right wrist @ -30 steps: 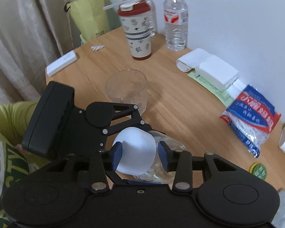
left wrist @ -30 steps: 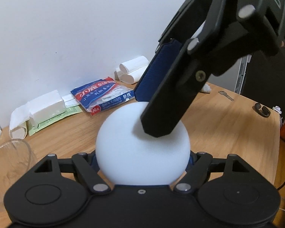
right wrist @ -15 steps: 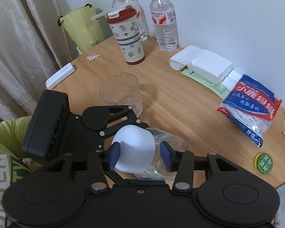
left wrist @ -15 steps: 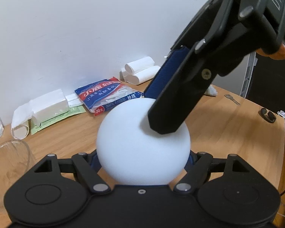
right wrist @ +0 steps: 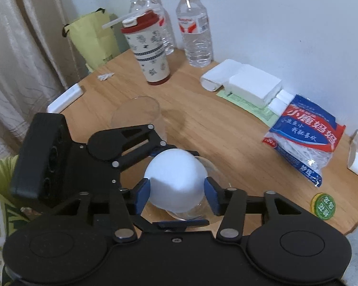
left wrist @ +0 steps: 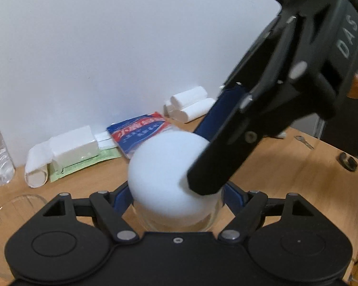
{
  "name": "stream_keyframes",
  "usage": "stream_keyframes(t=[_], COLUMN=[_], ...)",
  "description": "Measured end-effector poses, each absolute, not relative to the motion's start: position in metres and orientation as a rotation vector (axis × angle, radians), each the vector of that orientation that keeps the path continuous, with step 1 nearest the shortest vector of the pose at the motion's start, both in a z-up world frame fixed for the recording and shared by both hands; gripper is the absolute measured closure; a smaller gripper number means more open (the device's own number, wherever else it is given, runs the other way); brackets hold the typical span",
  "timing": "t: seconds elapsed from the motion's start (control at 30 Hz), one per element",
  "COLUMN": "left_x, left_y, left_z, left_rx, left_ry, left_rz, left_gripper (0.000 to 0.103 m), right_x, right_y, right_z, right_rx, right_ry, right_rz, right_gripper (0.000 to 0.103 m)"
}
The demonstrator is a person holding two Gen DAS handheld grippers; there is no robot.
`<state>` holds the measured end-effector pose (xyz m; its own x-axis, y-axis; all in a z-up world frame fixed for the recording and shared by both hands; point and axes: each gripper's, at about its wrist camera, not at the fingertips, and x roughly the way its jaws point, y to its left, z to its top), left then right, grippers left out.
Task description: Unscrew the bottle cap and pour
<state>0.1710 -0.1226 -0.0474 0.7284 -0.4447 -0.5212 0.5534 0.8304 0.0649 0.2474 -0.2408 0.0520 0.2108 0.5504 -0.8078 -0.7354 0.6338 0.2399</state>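
Observation:
A clear bottle with a large white domed cap (left wrist: 169,169) is held between both grippers. My left gripper (left wrist: 176,197) is shut on the clear bottle body just under the cap. My right gripper (right wrist: 176,193) comes down from the upper right and is shut on the white cap (right wrist: 176,178); one of its fingers (left wrist: 226,152) shows in the left wrist view. The clear bottle body (right wrist: 210,174) shows below the cap. An empty clear glass (right wrist: 138,116) stands on the wooden table (right wrist: 202,124), left of the bottle; its rim also shows in the left wrist view (left wrist: 16,205).
Along the wall stand clear water bottles (right wrist: 195,31), a patterned tumbler with a red lid (right wrist: 148,50), white paper packs (right wrist: 253,83) and a blue-red floss bag (right wrist: 303,133). A green-yellow cap (right wrist: 323,206) lies near the table edge. A key (left wrist: 303,140) lies at right.
Both grippers with the bottle have risen and tilted a little; the table items sit lower and further in view. The clear body now shows under the cap in the left wrist view.

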Motion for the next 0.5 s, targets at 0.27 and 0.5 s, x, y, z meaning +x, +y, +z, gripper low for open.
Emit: stream_keyframes(t=[0.27, 0.5], left_x=[0.176, 0.176], left_y=[-0.122, -0.124], left_z=[-0.051, -0.056], left_rx=[0.21, 0.209], left_ry=[0.514, 0.51], left_rz=[-0.528, -0.506], left_gripper=[0.023, 0.023], right_x=[0.256, 0.251], right_y=[-0.24, -0.23], right_z=[0.042, 0.047], right_rx=[-0.215, -0.268], right_ry=[1.038, 0.999], right_rz=[0.892, 0.848], right_gripper=[0.044, 0.034])
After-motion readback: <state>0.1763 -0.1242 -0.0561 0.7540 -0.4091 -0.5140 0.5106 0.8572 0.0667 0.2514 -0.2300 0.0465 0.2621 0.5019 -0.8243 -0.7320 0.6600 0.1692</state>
